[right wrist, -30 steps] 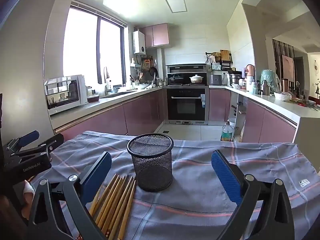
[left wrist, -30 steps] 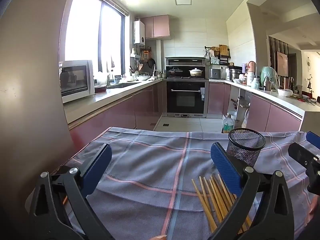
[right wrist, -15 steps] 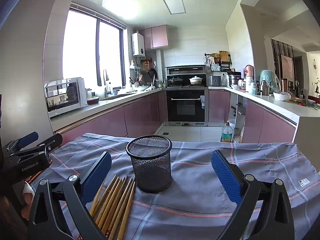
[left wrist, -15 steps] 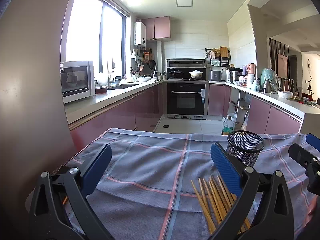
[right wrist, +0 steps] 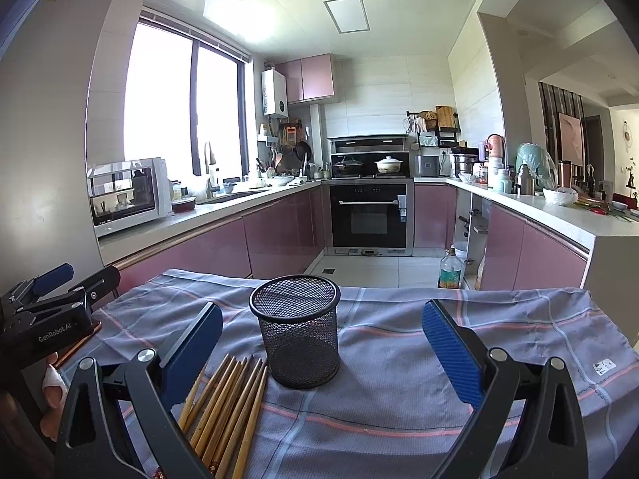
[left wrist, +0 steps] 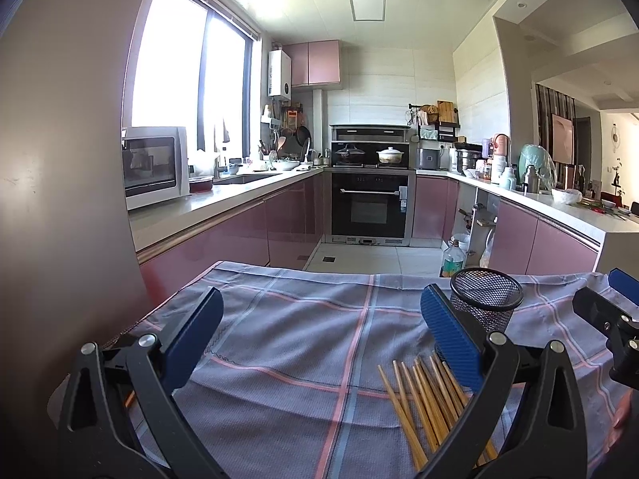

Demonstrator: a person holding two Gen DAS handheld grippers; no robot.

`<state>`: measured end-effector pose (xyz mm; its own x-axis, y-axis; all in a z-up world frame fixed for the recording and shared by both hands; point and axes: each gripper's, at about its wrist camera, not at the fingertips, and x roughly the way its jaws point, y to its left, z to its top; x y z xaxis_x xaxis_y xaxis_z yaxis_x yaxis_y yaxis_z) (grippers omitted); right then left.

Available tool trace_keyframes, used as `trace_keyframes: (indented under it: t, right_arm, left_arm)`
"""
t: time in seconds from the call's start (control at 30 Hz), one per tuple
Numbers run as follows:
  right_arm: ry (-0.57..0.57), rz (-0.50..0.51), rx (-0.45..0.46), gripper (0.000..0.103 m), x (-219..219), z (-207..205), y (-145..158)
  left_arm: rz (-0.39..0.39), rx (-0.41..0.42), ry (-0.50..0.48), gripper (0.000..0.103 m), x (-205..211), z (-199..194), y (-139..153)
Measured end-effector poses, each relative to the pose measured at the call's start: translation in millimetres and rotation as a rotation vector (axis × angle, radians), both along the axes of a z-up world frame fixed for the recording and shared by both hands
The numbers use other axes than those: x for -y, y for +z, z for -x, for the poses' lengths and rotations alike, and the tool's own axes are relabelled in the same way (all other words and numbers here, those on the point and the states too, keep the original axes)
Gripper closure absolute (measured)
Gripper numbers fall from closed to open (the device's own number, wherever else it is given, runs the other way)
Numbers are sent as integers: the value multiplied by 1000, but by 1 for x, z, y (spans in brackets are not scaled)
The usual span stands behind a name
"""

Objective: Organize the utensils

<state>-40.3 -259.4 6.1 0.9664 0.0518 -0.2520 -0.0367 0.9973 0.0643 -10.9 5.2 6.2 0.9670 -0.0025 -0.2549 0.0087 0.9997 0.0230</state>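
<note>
Several wooden chopsticks lie side by side on the blue-grey plaid cloth, just left of an upright black mesh cup with nothing in it. My right gripper stands open above the cloth, the cup between its blue pads and the chopsticks by its left finger. In the left wrist view the chopsticks lie under the right finger of my open left gripper, with the mesh cup behind it. Each gripper shows at the edge of the other's view.
The cloth covers a table whose far edge drops to a tiled kitchen floor. Pink cabinets, an oven and a microwave stand far behind. A plastic bottle sits on the floor. A hand holds the left gripper.
Both views have tilted slightly upward and the grippers have eased back a little from the cup. The chopsticks and cup have not moved; both grippers stay open.
</note>
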Motion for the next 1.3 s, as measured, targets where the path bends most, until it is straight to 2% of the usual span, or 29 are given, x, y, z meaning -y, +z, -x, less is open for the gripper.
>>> trace_keyframes:
  t: [1.3]
  right_arm:
    - [13,0,10,6,1,2,3]
  left_arm:
    - [-1,8,-7,5,1,-1,-2]
